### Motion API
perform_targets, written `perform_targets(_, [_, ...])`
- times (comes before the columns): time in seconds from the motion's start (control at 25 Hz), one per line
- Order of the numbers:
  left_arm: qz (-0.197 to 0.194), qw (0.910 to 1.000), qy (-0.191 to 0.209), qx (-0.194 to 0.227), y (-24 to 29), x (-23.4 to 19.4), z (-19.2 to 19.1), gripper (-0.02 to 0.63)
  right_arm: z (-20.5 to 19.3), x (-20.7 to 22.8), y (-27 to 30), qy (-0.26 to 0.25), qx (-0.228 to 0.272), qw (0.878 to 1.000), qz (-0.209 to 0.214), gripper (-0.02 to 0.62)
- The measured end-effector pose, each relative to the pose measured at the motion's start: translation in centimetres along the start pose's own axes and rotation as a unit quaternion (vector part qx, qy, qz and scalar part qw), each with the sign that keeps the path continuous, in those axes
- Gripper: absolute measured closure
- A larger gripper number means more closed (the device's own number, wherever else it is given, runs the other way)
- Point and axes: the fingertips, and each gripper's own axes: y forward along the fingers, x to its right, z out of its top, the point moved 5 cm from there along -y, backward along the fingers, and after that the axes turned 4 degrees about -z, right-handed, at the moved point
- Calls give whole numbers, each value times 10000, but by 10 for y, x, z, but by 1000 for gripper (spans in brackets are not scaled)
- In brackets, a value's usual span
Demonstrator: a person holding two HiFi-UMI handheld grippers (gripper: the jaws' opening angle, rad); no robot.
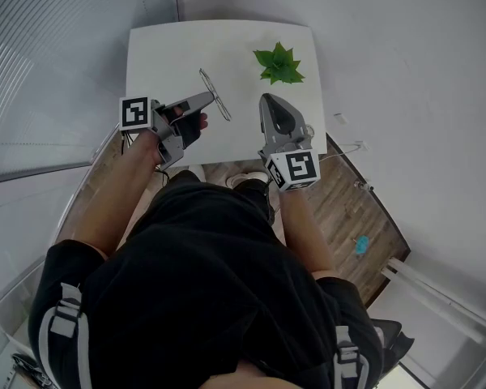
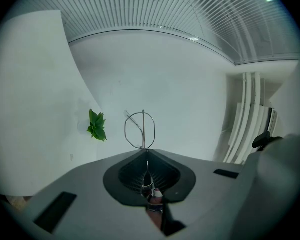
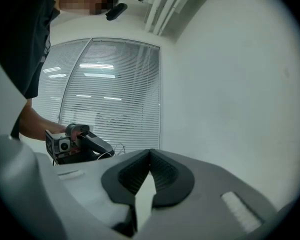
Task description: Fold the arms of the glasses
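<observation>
1. The left gripper (image 1: 207,98) has its jaws closed on the glasses (image 1: 223,109). In the left gripper view the two dark pads (image 2: 160,171) meet on a thin metal arm of the glasses (image 2: 143,129), and the wire rim stands up just past the tips.
2. The glasses are off the white table (image 1: 162,55), held above it. In the head view they lie to the left of the green plant (image 1: 279,64), with bare table between the two. The left gripper view also shows the plant (image 2: 96,125) to the left of the rim and apart from it.
3. The right gripper (image 1: 267,100) sits just below the plant in the head view, nearer to it than the glasses are, and does not touch the glasses.
4. In the right gripper view its jaws are together at the tips (image 3: 150,153), and nothing is held between them. Only a narrow gap shows further back between the pads.
5. The right gripper view also shows the left gripper (image 3: 80,145) at the left, in front of window blinds (image 3: 110,94).
</observation>
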Motion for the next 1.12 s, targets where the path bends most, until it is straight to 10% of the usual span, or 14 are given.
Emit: perform_targets(1.12, [-56, 10000, 50, 36, 1, 1, 5, 593, -2, 1, 3, 115, 27, 9997, 202, 584])
